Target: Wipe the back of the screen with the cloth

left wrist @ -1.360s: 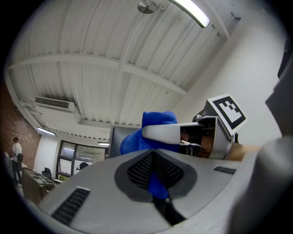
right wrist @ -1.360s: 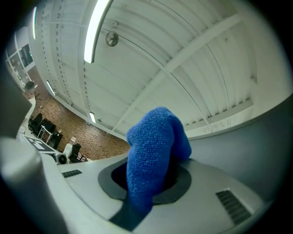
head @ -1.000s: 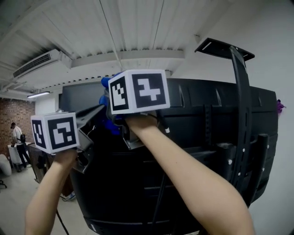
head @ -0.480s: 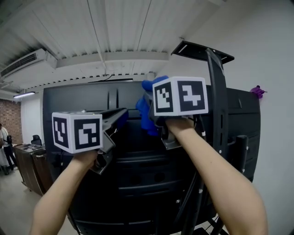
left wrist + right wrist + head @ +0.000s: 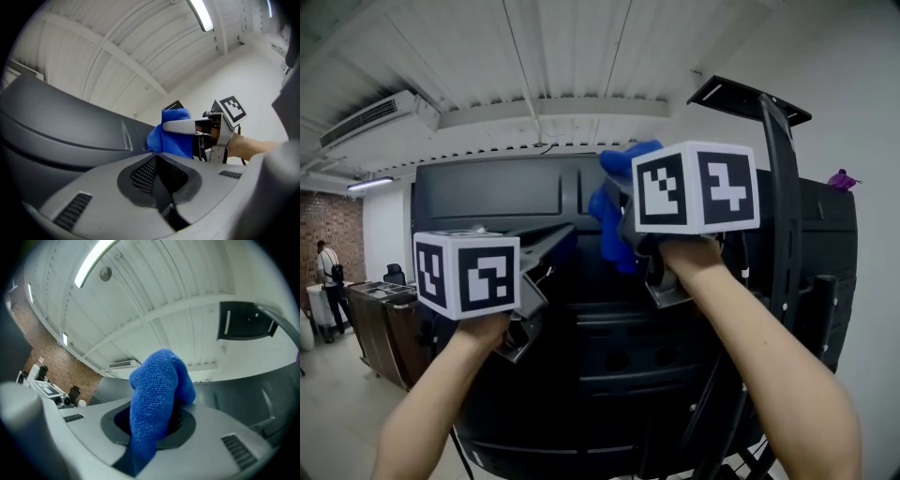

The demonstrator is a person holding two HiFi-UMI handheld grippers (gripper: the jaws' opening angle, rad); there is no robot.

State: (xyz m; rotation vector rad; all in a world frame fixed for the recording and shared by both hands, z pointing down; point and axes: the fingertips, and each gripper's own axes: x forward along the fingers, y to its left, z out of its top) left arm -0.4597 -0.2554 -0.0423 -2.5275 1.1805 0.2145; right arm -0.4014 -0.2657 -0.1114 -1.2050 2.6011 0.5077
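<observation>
- The back of the screen point(image 5: 581, 375) fills the middle of the head view. It is a broad black moulded panel with ribs and recessed sections, and it is upright and facing the person.
- A black stand arm point(image 5: 785, 206) rises along the panel's right side and ends above the top edge in a flat black plate point(image 5: 750, 98).
- The right gripper point(image 5: 623, 197) is raised to the panel's upper edge. Its jaws are clamped on the blue cloth point(image 5: 614, 216), which bunches out beyond the tips.
- In the left gripper view the cloth lies against the upper part of the dark panel, just under its top edge.
- The right gripper view shows the cloth folded between that gripper's pads and rising in a rounded hump.
- The left gripper point(image 5: 561, 239) is lower and to the left, with its tips just before the panel. Its jaws are closed on each other with nothing between them, and whether they touch the surface cannot be told.
- Above is a white ceiling of long slats crossed by beams. It carries a wall-mounted air conditioner point(image 5: 375, 122) at the left and a lit tube light point(image 5: 370, 184) below that.
- To the far left are a red brick wall point(image 5: 333, 234), dark desks point(image 5: 380, 319) on a pale floor, and a distant person point(image 5: 328, 272) standing.
- To the right is a plain white wall, where a small purple object point(image 5: 842, 178) sits just above the screen's top corner.
</observation>
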